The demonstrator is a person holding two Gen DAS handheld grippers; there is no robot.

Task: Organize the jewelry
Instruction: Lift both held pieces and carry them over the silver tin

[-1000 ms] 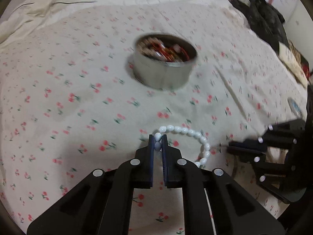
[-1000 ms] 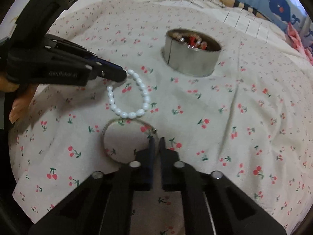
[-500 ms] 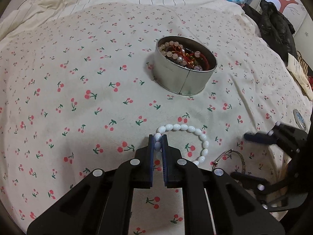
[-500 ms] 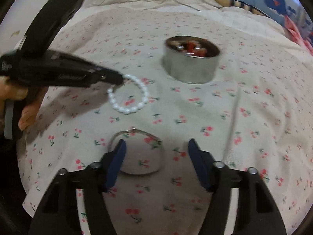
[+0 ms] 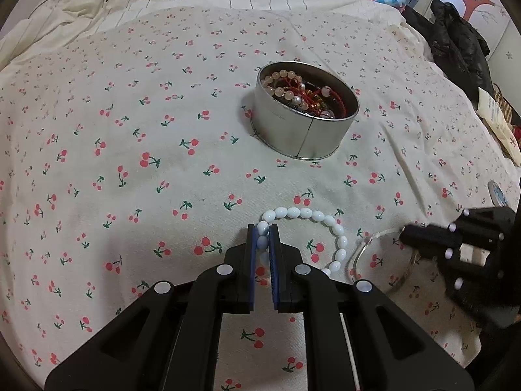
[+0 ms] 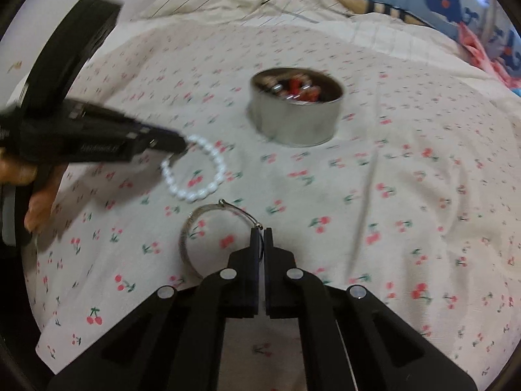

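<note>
A white bead bracelet [image 5: 325, 220] lies on the cherry-print sheet, and my left gripper [image 5: 262, 228] is shut on one of its beads at the near left of the loop. Just right of it sits a thin silver bangle [image 5: 364, 244]. My right gripper [image 6: 260, 231] is shut on the bangle's [image 6: 185, 238] wire near its clasp. It shows as a black tip [image 5: 405, 236] in the left wrist view. Beyond both stands a round metal tin [image 5: 302, 137] holding several bead strings and red cords. The right wrist view shows the bracelet [image 6: 208, 192], tin [image 6: 293, 127] and left gripper [image 6: 184, 143].
A person's hand [image 6: 35, 202] holds the left gripper's handle. Black clothing [image 5: 456, 49] lies at the far right of the bed, with a paper bag [image 5: 498, 120] below it. A striped quilt [image 5: 162, 6] with a thin cable is bunched at the back.
My right gripper opened wide over the silver bangle half a second ago and has now closed on its wire. The left gripper keeps its hold on the white bracelet.
</note>
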